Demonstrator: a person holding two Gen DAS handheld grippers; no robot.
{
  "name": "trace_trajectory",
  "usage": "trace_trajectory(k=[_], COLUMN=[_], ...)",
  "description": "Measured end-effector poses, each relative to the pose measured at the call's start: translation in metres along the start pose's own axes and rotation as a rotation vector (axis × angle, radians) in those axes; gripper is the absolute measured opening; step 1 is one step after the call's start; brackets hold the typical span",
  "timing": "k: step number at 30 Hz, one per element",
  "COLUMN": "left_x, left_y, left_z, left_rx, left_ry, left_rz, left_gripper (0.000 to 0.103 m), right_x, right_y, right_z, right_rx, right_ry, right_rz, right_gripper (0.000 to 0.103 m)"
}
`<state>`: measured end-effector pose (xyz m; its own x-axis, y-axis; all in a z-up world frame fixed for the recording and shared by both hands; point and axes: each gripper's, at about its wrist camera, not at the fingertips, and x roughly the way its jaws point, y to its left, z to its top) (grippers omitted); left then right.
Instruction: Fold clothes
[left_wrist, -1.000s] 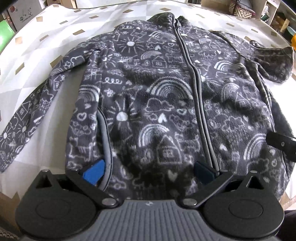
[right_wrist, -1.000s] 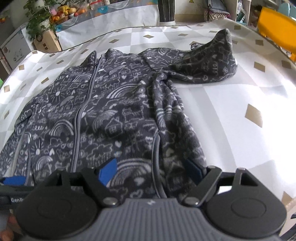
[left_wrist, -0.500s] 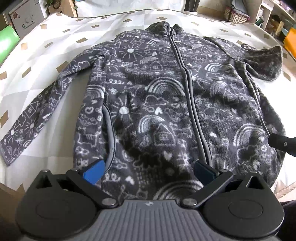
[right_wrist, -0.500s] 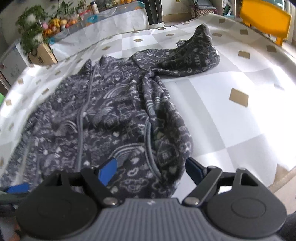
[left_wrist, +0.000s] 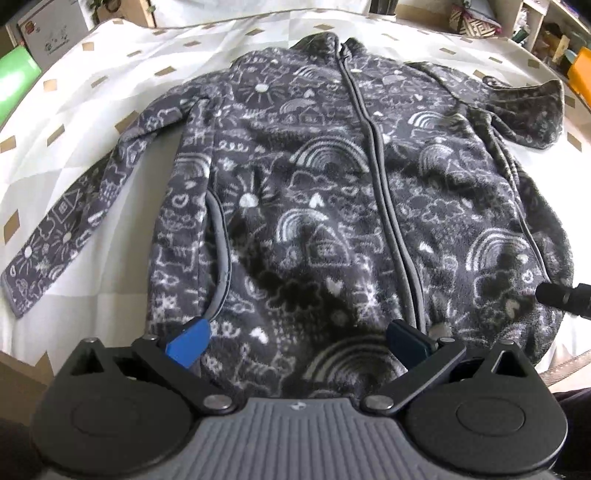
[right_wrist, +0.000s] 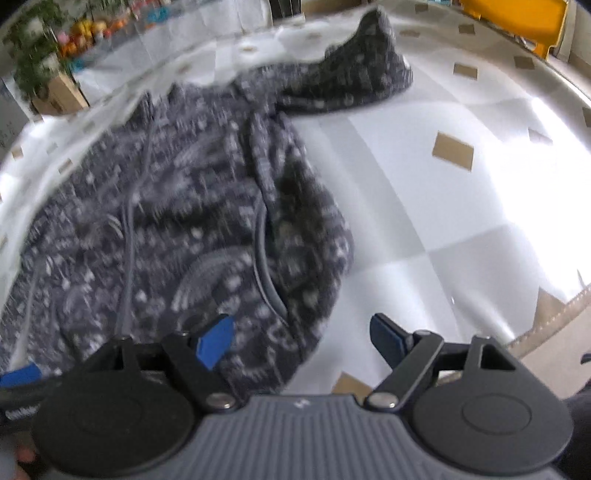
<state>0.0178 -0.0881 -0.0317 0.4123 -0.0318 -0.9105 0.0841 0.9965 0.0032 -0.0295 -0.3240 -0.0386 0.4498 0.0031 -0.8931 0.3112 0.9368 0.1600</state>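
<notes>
— Any writing you can make out from your end?

— Hardly any. In my right wrist view, white letters sit on the black part of the left gripper (right_wrist: 20, 373) at the lower left edge, but they're cut off and blurred, so I can't read them.

— And the white box (left_wrist: 51, 33) at the top left of the left wrist view?

— It has small marks and a red strip, too tiny for me to read. 0 legible words, 0 numbers.

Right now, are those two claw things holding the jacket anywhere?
No. Both the left gripper and right gripper hang open above the jacket, near its bottom hem, with nothing pinched between their pads.
</notes>
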Motion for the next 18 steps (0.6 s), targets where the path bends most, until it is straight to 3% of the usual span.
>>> trace_trajectory(k=[9, 18], left_x=[0.004, 0.005], left_y=[-0.002, 0.007], left_z=[0.0, 0.0], left_rx=[0.006, -0.039], left_ry=[0.024, 0.033], left_rz=[0.017, 0.004], left_gripper=[0.103, 0.103], right_x=[0.009, -0.002], right_y=[-0.004, -0.01], right_z=[-0.004, -0.005], right_rx=[0.027, 0.062], right_ry=[0.048, 0.009], right_rz=[0.007, 0.082], right_gripper=[0.08, 0.08])
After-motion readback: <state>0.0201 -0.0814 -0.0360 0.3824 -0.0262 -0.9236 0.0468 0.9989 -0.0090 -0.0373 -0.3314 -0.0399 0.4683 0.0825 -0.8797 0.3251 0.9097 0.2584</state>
